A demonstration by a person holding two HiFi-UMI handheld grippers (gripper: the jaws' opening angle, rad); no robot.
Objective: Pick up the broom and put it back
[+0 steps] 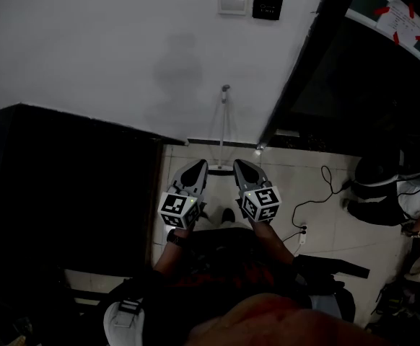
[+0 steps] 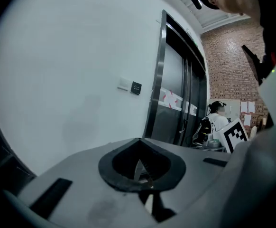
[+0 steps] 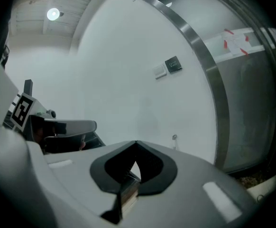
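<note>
head view: left gripper [image 1: 198, 166] and right gripper [image 1: 240, 166] are held side by side, tips towards the white wall [image 1: 123, 42]; neither touches anything; the broom [image 1: 225, 92], as far as can be judged, is the thin upright item at the foot of the wall just beyond the tips, its handle top against the wall and faint lines spreading down to the tiled floor [image 1: 304, 186]; its head is too dim to make out; a dark cabinet [image 1: 66, 179] stands to the left, well apart from it.

left gripper view: the left gripper [image 2: 138, 141] has its jaws closed together at the tip with nothing between them; the broom does not show here; only wall and a dark door frame [image 2: 158, 80] lie ahead.

right gripper view: the right gripper [image 3: 136, 144] is likewise clenched on nothing; the broom's handle top [image 3: 174, 137] shows small, low against the wall.

handling assessment: judged light, long and stiff; the narrow handle is likely smooth and apt to turn or slip in a single pinch; it would tip readily if nudged; take hold on the bare handle, one gripper in the upper part and the other lower down, jaws square across the shaft; both must open first.
</note>
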